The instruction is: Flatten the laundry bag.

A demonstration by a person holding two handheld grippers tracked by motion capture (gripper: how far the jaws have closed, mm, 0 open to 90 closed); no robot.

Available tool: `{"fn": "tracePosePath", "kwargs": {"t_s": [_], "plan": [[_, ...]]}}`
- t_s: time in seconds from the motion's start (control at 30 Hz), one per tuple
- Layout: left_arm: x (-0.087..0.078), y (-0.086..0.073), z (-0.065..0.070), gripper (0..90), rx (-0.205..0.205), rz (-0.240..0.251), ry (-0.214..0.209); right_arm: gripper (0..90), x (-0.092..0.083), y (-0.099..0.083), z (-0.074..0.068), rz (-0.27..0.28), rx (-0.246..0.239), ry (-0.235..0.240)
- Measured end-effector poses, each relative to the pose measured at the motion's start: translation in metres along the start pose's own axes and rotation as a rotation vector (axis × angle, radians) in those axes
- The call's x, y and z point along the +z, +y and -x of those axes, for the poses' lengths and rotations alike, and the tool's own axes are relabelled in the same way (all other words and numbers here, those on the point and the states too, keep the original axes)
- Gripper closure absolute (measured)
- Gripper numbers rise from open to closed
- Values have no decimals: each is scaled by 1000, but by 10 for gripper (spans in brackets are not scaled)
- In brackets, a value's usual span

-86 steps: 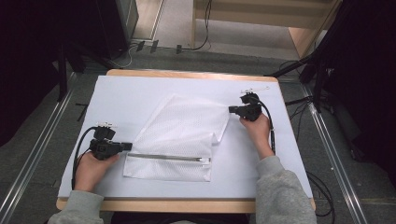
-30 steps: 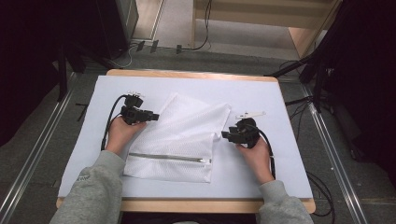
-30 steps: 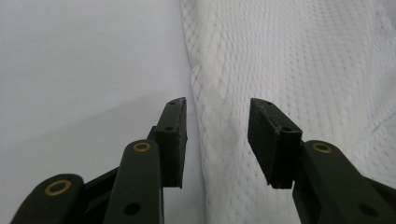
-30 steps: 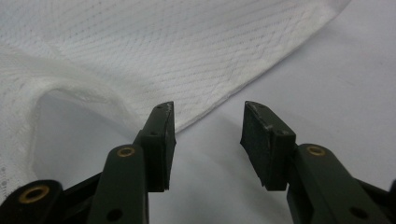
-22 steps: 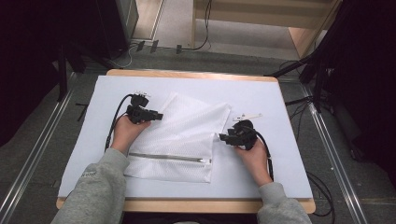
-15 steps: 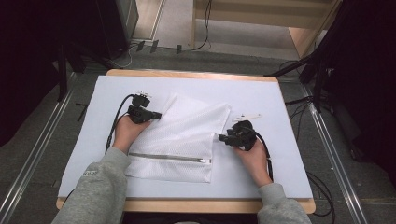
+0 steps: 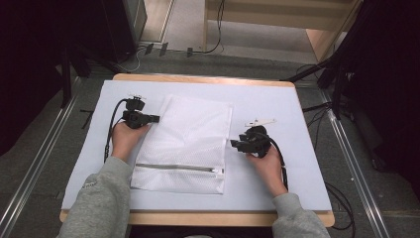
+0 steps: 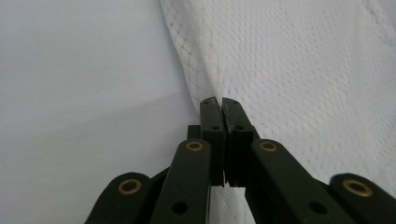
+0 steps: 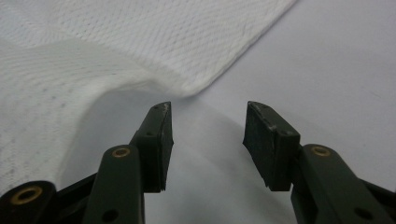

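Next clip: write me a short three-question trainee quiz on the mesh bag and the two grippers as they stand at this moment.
1. True or false: the left gripper has its jaws shut on the edge of the white mesh bag.
2. Are the right gripper jaws A) open, with nothing between them, or B) clamped on the bag?
3. Near which end of the bag does the zipper run, the person's end or the far end?

Key
1. True.
2. A; they stand apart over the table cover, just short of the bag's edge.
3. The person's end.
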State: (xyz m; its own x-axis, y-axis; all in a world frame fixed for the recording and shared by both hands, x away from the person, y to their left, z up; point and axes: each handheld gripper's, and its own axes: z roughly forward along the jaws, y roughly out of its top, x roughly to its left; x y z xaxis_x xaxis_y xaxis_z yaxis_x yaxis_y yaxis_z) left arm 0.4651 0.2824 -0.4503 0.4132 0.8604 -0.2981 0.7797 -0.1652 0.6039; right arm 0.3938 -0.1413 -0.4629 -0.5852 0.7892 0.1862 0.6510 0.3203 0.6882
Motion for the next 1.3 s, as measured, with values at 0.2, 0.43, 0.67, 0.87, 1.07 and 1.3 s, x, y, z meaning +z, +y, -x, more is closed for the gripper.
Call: {"fn": "tracePosePath", "kwargs": {"t_s": [0.2, 0.43, 0.67, 0.87, 1.07, 1.3], "plan": [[-10, -5, -18, 897, -45, 12, 50, 540, 0, 3, -5, 0, -11, 5], [-14, -8, -29, 888, -95, 26, 57, 544, -1, 6, -13, 16, -23, 26], [-15, -11, -26, 761, -70, 20, 16, 534, 17, 11, -32, -2, -56, 62], [-23, -16, -26, 621, -68, 19, 13, 535, 37, 15, -45, -35, -98, 70], [-36, -21, -24, 531, -68, 46, 30, 845, 40, 19, -47, -39, -143, -2], [-45, -25, -19, 501, -68, 65, 14, 900, 39, 23, -42, -72, -104, 42]]}}
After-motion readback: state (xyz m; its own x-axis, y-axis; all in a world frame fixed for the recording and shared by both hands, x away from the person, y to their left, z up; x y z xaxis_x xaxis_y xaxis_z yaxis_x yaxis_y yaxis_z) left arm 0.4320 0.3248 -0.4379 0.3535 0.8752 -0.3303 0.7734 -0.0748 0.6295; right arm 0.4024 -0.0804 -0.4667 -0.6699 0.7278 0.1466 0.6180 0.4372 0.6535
